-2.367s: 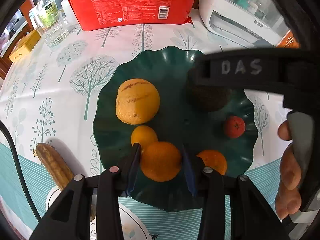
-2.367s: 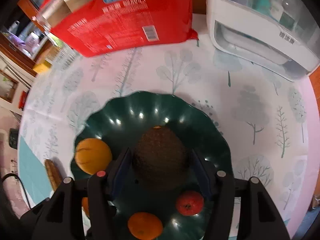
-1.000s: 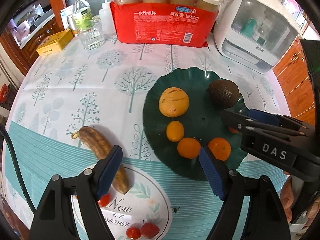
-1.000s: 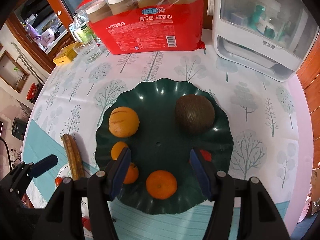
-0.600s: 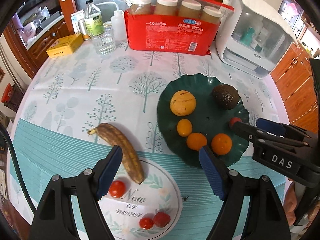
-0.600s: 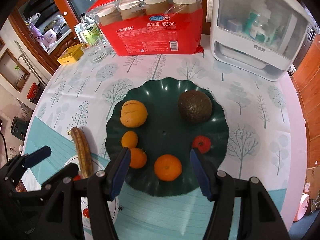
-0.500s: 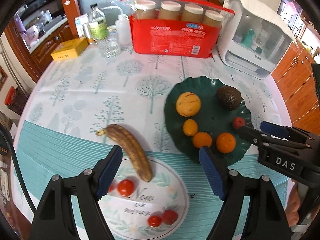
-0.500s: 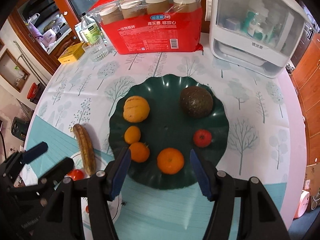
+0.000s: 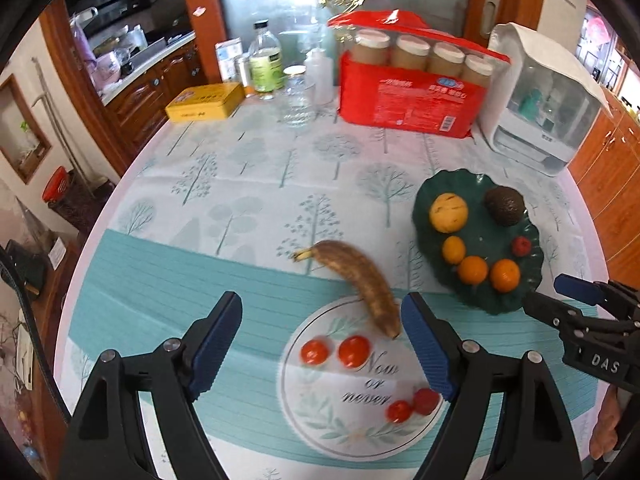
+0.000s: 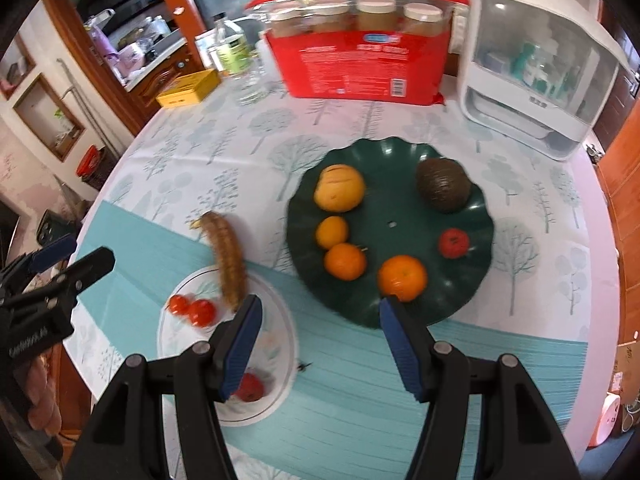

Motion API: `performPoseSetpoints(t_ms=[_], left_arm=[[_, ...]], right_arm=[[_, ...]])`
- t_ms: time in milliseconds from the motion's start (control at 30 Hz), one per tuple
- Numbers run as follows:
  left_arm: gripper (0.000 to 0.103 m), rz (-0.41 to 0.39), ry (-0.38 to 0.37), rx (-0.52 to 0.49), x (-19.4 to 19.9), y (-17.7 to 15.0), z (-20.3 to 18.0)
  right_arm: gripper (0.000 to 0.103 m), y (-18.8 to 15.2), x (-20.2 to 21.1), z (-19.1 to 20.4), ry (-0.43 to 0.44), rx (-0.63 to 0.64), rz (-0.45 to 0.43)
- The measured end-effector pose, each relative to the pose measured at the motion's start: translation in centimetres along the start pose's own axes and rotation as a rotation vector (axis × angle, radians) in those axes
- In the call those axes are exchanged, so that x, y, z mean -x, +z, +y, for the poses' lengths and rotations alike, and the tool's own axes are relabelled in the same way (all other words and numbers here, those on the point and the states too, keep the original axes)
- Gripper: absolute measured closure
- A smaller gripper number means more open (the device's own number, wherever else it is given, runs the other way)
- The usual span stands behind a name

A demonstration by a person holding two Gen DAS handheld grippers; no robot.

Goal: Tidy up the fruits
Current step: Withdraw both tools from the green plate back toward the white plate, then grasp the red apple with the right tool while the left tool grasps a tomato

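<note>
both grippers hanging wide open, holding nothing
left gripper (image 9: 322, 316) is sitting over the banana (image 9: 362, 280); green plate (image 9: 532, 264) of fruit at 2 o'clock, right gripper (image 10: 320, 312) at its near rim.

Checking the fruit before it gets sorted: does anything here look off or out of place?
The banana stands out: its peel is brown nearly all over, and it lies on the tablecloth with only its tip over the white plate's rim, outside the green plate that holds the other large fruit.

black left gripper (image 9: 321, 340), blue ribbed pads, silver screws.
</note>
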State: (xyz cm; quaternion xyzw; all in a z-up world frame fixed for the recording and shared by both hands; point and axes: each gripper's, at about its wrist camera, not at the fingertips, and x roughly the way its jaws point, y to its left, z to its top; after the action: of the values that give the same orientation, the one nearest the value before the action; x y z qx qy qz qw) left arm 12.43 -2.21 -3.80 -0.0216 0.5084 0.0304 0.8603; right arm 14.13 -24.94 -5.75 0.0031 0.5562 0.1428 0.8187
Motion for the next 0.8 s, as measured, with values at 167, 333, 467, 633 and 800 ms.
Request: performPoseSetpoints(t_ms=[167,333,467,633,800], left_arm=[[0.022,0.027,0.015,0.007,-0.7,-1.7,2.0],[0.022,0.088,0.013,0.010,-3.0,-3.3,3.7],[0.022,0.140,0.000,0.011,-5.1,-4.5,4.7],[0.022,0.186,-0.013,-0.009,-7.4,-5.4,5.3],[0.022,0.216,-0.039,-0.047,-9.2,-5.8,5.4]], right_arm=[[0.041,-1.4,-0.6,2.3,0.008,0.048,0.000],[0.041,-3.5,-2.0,4.1,0.000,0.104,0.022],[0.043,-5.4,-3.7,4.7,-0.011,0.120,0.063],[0.054,-6.9,-5.7,4.5,-0.020,0.086,0.122],[0.062,-7.7,-7.0,4.5,-0.015,0.047,0.155]])
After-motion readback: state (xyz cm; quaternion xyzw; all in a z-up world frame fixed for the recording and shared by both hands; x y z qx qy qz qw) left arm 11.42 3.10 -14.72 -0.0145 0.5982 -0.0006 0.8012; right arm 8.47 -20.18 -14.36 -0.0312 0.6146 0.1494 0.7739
